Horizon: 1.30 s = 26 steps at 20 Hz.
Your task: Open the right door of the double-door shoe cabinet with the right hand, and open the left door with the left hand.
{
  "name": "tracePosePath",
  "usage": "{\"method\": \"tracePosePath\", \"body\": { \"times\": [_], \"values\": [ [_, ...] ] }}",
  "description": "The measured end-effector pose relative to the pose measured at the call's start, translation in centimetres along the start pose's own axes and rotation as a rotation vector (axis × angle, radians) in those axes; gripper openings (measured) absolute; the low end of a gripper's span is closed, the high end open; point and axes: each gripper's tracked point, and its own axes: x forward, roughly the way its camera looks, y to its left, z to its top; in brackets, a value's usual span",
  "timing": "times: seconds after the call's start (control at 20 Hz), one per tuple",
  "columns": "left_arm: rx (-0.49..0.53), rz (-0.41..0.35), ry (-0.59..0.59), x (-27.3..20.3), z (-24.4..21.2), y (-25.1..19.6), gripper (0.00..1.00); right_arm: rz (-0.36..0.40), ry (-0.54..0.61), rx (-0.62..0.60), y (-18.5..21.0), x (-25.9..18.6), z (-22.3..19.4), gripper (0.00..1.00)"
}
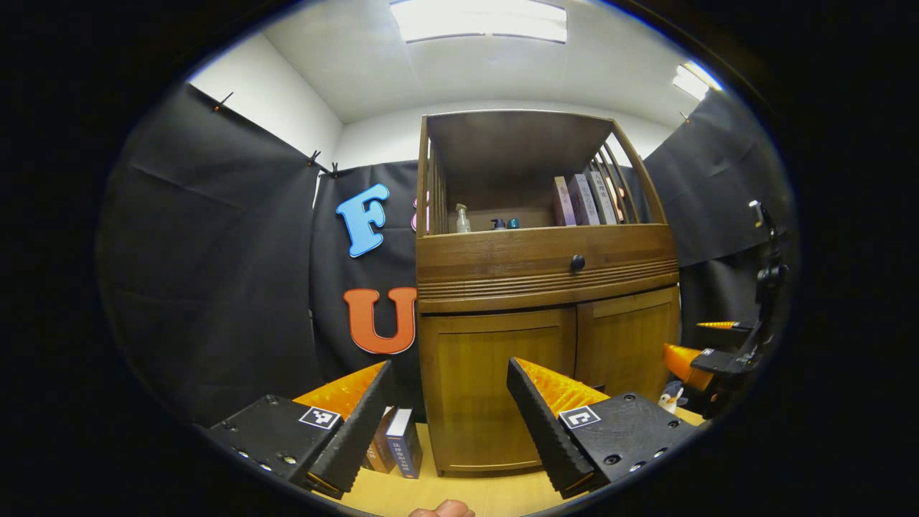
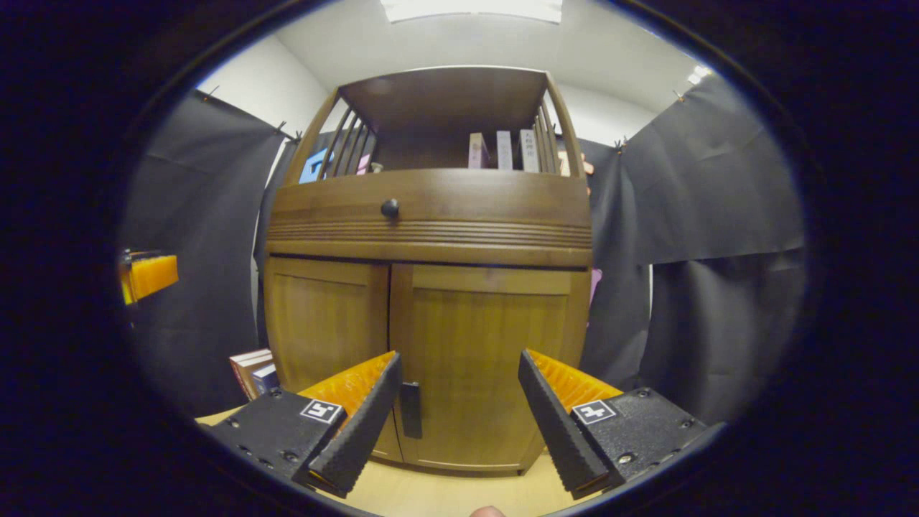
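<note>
While both doors of the shoe cabinet (image 2: 431, 287) are seen closed, the step in hand is judged to be the approach of the right gripper (image 2: 456, 373) to the right door (image 2: 488, 366). The jaws of that gripper are held wide apart with nothing between them, and they are framed in front of the lower part of the right door, apart from it. A small dark handle (image 2: 411, 409) is seen low on the cabinet front, at the seam where the right door meets the left door (image 2: 327, 323), just beside the inner finger in the right gripper view.

For the step to go well, the handle should be brought between the fingers before the jaws are narrowed, and the pull should be made outward along the door's swing, away from the seam, so that the hinge is not strained. Whether the handle belongs to the right door alone cannot be told.

The left gripper (image 1: 449, 380) is likewise held wide and empty, in front of the cabinet's left door and apart from it; a few books (image 1: 395, 449) stand on the floor beside the cabinet's left flank. It is best kept back until the right door has been swung clear.
</note>
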Motion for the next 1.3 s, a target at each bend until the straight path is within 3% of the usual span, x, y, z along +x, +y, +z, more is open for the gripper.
{"method": "tracePosePath", "body": {
  "times": [0.15, 0.45, 0.65, 0.95, 1.3],
  "values": [
    [-0.002, 0.024, 0.009, 0.0, -0.6, 1.4, 0.95, 0.041, 0.06, 0.002, 2.1, 3.1, -3.5, 0.99],
    [-0.039, 0.079, 0.042, -0.1, -2.1, 4.1, 0.95, 0.051, 0.179, 0.035, 4.4, 7.9, -10.5, 1.0],
    [-0.038, 0.111, 0.049, -0.4, -2.6, 5.5, 0.95, 0.008, 0.239, 0.082, 4.2, 10.0, -13.9, 0.98],
    [-0.043, 0.148, 0.071, -0.4, -3.8, 7.0, 0.95, 0.009, 0.283, 0.069, 5.5, 13.0, -16.2, 0.8],
    [-0.064, 0.16, 0.094, -0.2, -4.8, 8.0, 0.95, -0.027, 0.277, 0.084, 5.7, 14.8, -16.1, 0.47]
  ]
}}
